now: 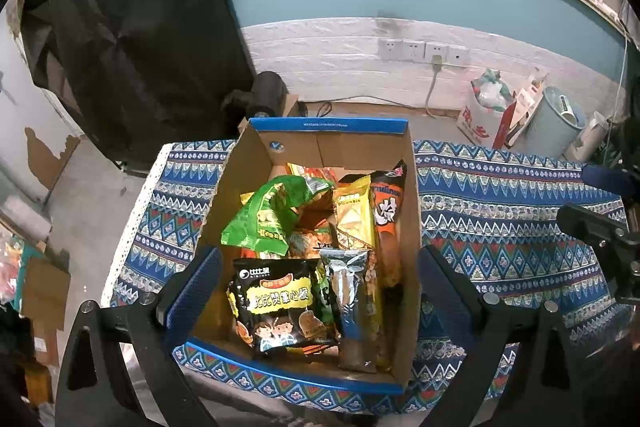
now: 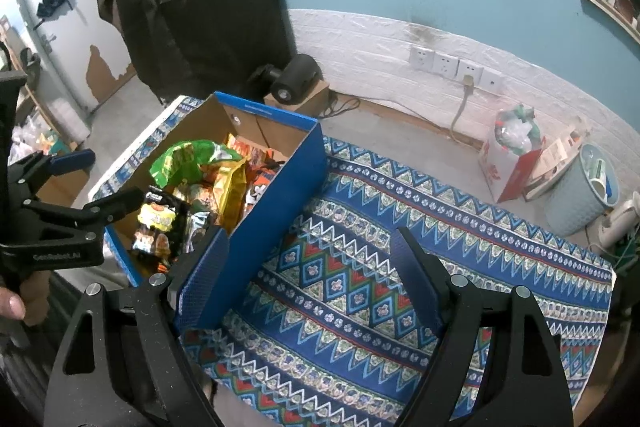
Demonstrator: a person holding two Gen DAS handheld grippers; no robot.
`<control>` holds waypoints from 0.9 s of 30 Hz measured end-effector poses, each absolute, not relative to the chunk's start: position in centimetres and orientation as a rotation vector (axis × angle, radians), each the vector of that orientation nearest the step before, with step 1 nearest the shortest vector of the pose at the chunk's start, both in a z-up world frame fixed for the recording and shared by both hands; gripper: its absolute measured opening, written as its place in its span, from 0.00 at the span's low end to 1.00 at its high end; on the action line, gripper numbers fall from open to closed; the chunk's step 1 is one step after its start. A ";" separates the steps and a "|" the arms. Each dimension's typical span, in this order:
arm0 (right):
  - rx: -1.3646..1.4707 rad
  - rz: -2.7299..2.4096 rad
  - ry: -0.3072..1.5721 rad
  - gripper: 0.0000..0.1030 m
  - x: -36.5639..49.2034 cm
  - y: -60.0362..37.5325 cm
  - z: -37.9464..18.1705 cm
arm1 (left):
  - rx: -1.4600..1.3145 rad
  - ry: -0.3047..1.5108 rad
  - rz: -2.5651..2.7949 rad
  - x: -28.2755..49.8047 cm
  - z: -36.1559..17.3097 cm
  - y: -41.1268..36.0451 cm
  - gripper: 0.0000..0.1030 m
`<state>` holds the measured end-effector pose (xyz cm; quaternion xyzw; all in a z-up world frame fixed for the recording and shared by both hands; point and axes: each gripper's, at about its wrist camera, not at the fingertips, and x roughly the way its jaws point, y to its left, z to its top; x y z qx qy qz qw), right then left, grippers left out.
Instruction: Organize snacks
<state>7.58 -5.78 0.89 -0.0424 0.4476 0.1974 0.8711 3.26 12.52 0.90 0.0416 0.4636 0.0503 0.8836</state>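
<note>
A blue-rimmed cardboard box [image 1: 414, 211] stands on the patterned blue tablecloth [image 1: 500, 195] and holds several snack packs: a black bag [image 1: 276, 303], a green bag [image 1: 272, 211], a yellow bag [image 1: 354, 215], a silver-brown pack [image 1: 352, 303] and an orange-black pack [image 1: 390, 219]. My left gripper [image 1: 320, 291] is open and empty above the box's near end, its fingers straddling the box walls. My right gripper [image 2: 308, 275] is open and empty over the cloth [image 2: 400, 247] just right of the box [image 2: 280, 195]. The left gripper [image 2: 94, 179] also shows in the right wrist view.
A white wall strip with sockets [image 1: 420, 51] runs behind the table. On the floor at the back right stand a bag of rubbish [image 1: 486, 107] and a grey bin [image 1: 556, 123]. A black cloth-covered stand [image 1: 132, 27] and a black lamp [image 1: 268, 95] are at the back left.
</note>
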 end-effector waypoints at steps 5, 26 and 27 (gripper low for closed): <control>-0.088 0.408 0.936 0.80 7.6 -5.8 0.9 | 0.089 0.965 0.101 3.3 0.9 12.5 0.95; -0.090 0.406 0.936 0.80 7.7 -6.0 0.8 | 0.091 0.982 0.101 3.3 0.6 12.4 0.95; -0.090 0.405 0.936 0.80 7.7 -6.0 0.8 | 0.092 0.981 0.101 3.3 0.6 12.4 0.95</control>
